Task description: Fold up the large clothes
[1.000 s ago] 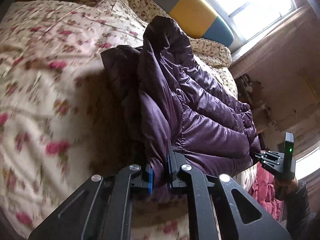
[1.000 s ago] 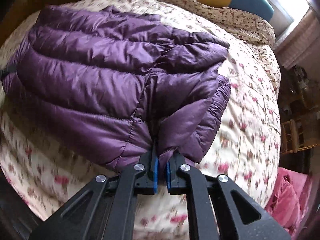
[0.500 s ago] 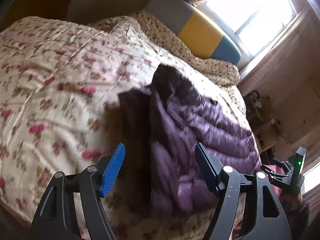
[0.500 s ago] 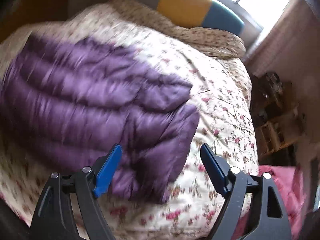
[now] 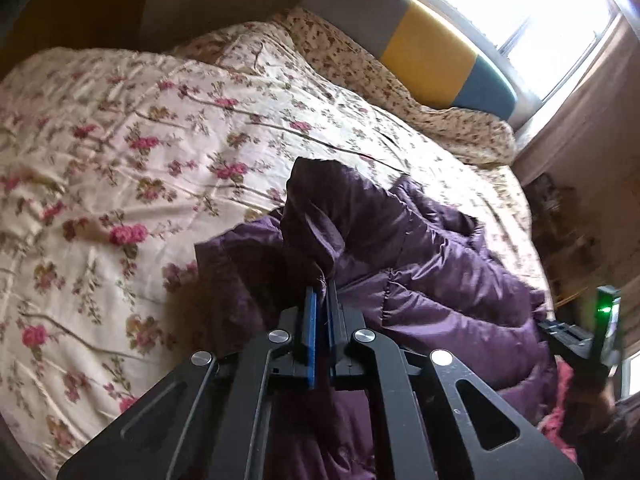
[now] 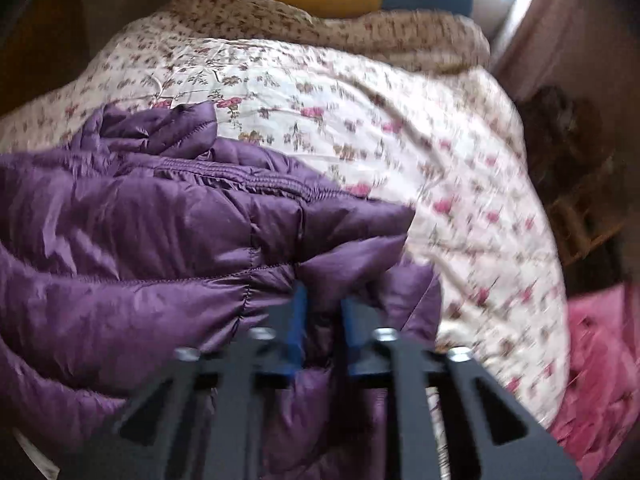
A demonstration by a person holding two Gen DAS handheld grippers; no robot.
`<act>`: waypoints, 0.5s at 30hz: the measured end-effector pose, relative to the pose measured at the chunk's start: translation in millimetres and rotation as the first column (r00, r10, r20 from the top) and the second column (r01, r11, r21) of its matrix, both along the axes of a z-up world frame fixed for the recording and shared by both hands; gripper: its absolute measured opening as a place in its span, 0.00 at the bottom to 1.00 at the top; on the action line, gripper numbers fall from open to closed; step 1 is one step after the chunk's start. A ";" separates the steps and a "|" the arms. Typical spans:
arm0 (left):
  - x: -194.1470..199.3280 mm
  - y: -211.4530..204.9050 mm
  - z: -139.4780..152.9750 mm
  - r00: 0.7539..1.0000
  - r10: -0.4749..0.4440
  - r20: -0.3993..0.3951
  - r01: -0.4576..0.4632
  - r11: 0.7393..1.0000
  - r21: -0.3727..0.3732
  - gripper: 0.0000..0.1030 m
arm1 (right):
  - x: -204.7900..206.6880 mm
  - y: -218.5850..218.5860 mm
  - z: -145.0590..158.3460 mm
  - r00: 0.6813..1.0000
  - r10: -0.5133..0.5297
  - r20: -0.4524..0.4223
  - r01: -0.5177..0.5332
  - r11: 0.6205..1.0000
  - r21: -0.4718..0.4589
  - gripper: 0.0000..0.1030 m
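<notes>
Evidently, with the left gripper [image 5: 321,300] and the right gripper [image 6: 323,308] just closed on thin pinches of the purple puffer jacket [image 5: 432,280] lying on the floral bed [image 5: 120,140], the slick fabric may be pulled free.

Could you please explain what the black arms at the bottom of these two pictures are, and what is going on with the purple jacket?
No robot is involved: a person holds a hand-operated two-finger gripper in each hand, and a small camera on each looks forward along its fingers. One picture comes from the left gripper, the other from the right gripper. A purple puffer jacket lies on a bed with a floral quilt. Both grippers have just closed again and now pinch folds of the jacket between their blue pads. In the left picture, the device at the right edge with a green light is the right gripper, seen from the side.
</notes>
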State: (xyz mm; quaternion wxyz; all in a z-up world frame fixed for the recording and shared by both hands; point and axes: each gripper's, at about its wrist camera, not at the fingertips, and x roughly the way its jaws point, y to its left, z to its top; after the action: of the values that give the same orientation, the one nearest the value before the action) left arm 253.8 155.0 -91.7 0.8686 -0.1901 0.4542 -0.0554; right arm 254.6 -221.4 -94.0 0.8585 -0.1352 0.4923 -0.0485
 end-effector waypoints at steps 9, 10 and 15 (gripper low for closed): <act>9.6 -26.6 1.0 0.998 0.019 0.065 -0.035 0.966 0.257 0.04 | 4.7 25.3 -16.2 0.988 0.024 0.151 0.023 0.954 -0.298 0.04; 10.3 -28.4 -1.3 0.997 0.020 0.071 -0.039 0.960 0.276 0.04 | 8.6 22.0 -23.8 0.991 0.005 0.137 0.034 0.958 -0.285 0.04; 15.9 -34.2 -15.2 0.994 0.040 0.103 -0.070 0.946 0.315 0.04 | 21.7 12.0 -41.1 0.989 -0.055 0.134 0.086 0.968 -0.235 0.05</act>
State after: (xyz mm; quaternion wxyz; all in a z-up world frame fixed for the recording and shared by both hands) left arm 269.7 120.8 -106.9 0.9098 -0.0574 0.4096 0.0337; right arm 276.2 -209.4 -135.1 0.8631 -0.2171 0.4318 -0.1466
